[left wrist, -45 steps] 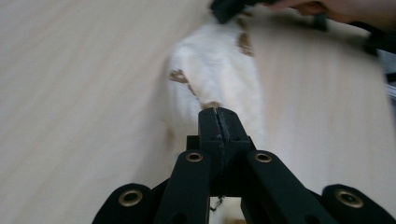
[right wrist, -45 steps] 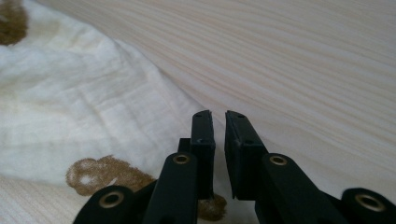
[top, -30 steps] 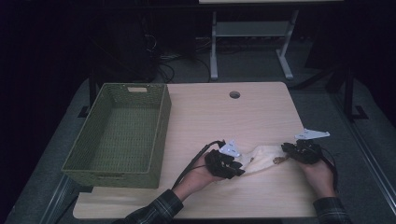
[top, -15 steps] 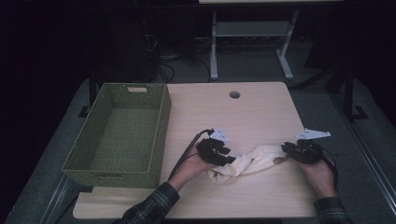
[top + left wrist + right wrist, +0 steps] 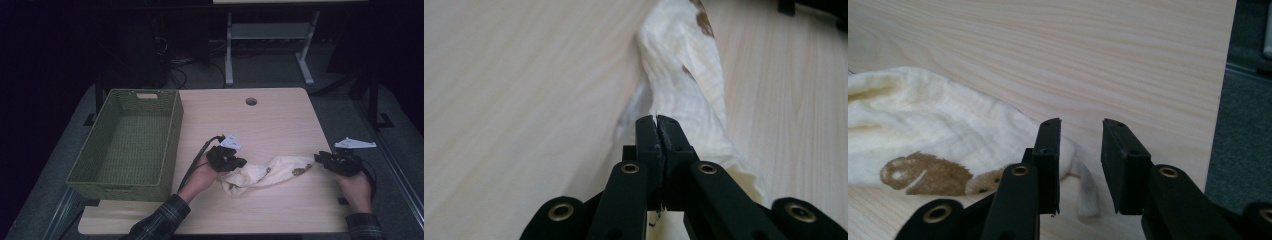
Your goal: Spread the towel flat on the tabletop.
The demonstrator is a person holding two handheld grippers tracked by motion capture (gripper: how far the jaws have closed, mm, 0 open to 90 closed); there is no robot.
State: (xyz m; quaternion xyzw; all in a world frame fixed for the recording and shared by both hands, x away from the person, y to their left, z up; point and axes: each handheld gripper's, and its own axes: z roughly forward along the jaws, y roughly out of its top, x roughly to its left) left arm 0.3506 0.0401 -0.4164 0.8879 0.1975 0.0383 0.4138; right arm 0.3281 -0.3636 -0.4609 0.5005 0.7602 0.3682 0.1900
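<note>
a cream cloth (image 5: pixel 270 171) with brown prints lies stretched along the worktop (image 5: pixel 270 120) near its front edge, towards the right corner. the left gripper (image 5: pixel 657 121) has its jaws pressed together on the cloth's left end, a thin fold pinched between them. the right gripper (image 5: pixel 1080 150) sits at the cloth's right end with jaws narrowly parted, holding nothing; the cloth's tip lies just under them. a green basket (image 5: pixel 127 145) stands along the left edge.

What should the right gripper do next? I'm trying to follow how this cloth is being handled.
Probably ease forward and shut on the cloth's near end. The right gripper has its jaws open, with the cloth's tip lying just below and left of the gap, ungripped, while the left gripper is shut on the other end.
</note>
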